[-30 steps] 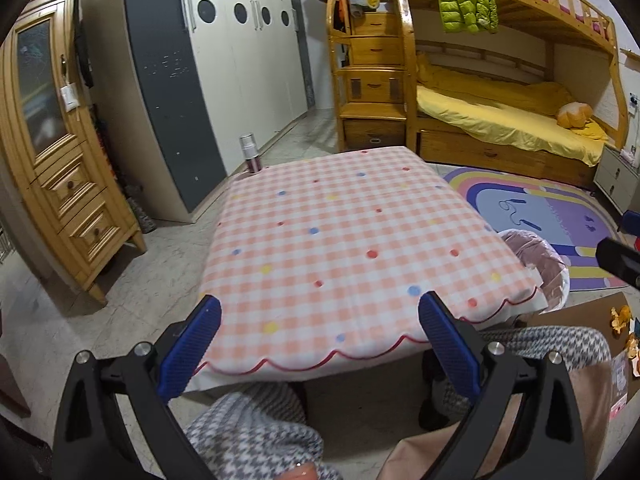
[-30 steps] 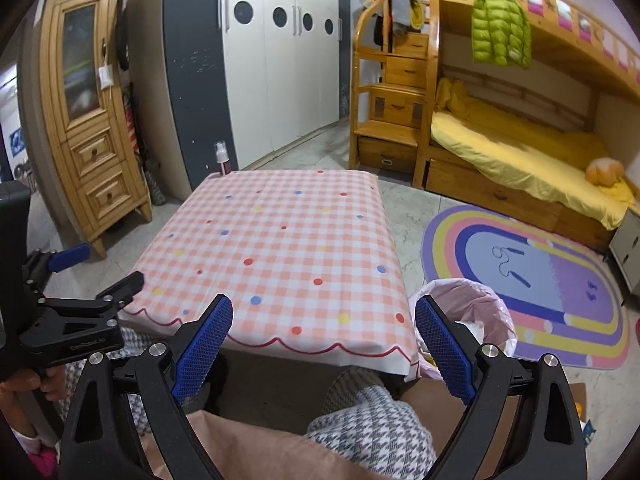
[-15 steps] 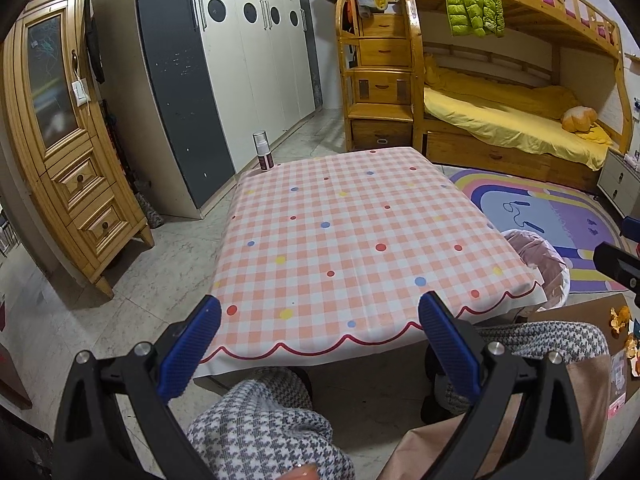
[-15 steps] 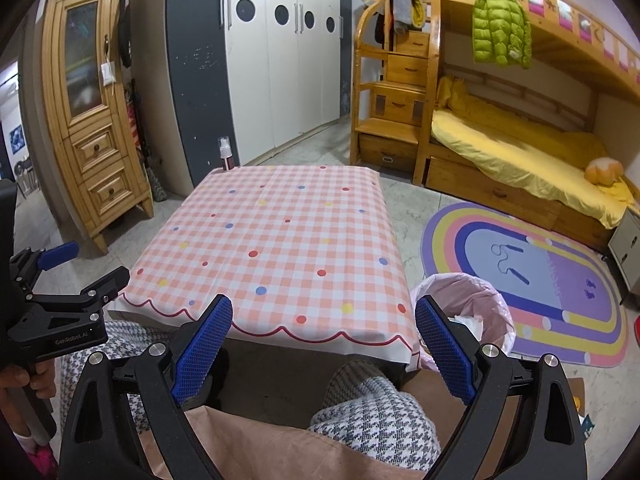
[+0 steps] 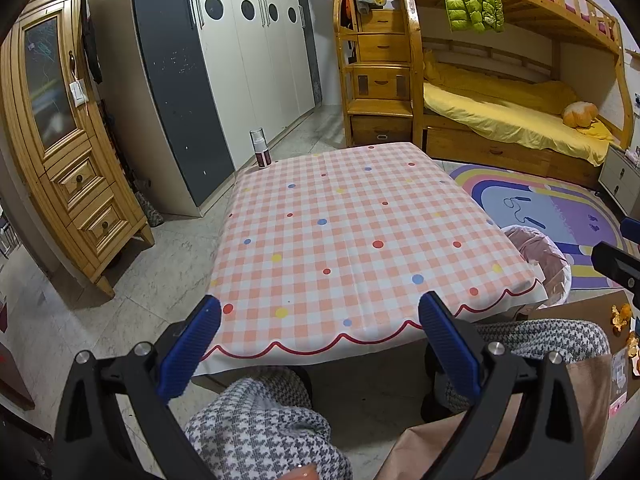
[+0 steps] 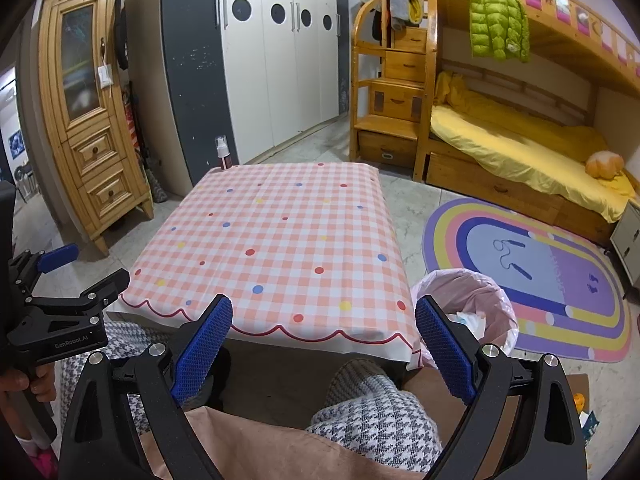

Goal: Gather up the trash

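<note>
Trash: none visible on the table (image 6: 280, 240). Checked cloth is bare but for a small spray bottle (image 6: 222, 154) standing at the far left corner. What trash shows is already in the bin (image 6: 480, 300), a pink-bag-lined basket on the floor, just beside the table's near right corner; white crumpled paper/tissue (image 6: 466, 320) lies inside. A few small orange scraps (image 5: 622, 314) sit on a cardboard piece on the floor at the far right edge of the left wrist view, too small to tell what they are; prob peel or wrappers.

Handling, as a guess: paper & scraps like these are light, soft, crushable, no fragility. Pinch anywhere across the bulk w/ the pad tips; thin flat bits may slip, so take them at an edge or a raised fold. Bin liner is thin film, snags easily, so drop from above the rim rather than push in.

Left gripper (image 5: 316, 344): jaws spread wide, nothing between the blue pads, held low over the person's lap, pointing at the table's near edge. Right gripper (image 6: 324, 348): same, wide apart & empty, aimed at the near edge w/ the bin just off its right finger. Left tool also shows at the left edge of the right wrist view, held in a hand (image 6: 18, 384).

Table looks done; what's left is prob the floor scraps.
</note>
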`<state>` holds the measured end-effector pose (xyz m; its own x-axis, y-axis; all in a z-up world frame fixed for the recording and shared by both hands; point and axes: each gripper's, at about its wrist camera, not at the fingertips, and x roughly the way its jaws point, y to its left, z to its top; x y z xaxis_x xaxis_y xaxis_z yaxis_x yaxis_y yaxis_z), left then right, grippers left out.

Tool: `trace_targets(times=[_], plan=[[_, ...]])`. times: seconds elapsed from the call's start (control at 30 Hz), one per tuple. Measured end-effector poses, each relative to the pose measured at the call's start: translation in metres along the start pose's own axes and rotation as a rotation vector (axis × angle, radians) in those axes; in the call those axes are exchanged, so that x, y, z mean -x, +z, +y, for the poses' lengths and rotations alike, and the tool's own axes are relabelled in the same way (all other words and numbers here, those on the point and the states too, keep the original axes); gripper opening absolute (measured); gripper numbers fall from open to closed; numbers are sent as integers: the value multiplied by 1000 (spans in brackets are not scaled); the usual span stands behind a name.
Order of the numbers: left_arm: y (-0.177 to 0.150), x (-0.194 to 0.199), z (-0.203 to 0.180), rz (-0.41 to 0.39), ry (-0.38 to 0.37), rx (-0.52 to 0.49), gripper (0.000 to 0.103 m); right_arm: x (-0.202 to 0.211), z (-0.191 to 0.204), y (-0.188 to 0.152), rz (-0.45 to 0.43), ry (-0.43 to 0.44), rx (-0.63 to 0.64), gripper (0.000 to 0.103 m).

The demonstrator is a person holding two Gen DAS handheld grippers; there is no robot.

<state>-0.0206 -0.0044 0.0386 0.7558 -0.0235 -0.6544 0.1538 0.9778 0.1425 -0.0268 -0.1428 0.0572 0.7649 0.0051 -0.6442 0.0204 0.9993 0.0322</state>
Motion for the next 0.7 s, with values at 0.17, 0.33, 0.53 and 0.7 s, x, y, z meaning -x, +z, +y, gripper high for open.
trace_targets(times=[0.17, 0.33, 0.53, 0.7], plan=[[0, 0, 0, 0, 0, 0, 96, -1, 0, 0, 1, -3, -2, 92], [1, 0, 1, 0, -1, 0, 96, -1, 0, -1, 0, -4, -1, 92], [1, 0, 1, 0, -1, 0, 96, -2, -1, 0, 1, -3, -1, 92], [1, -1, 1, 0, -1, 0, 96, -2, 0, 1, 0, -2, 0, 92]])
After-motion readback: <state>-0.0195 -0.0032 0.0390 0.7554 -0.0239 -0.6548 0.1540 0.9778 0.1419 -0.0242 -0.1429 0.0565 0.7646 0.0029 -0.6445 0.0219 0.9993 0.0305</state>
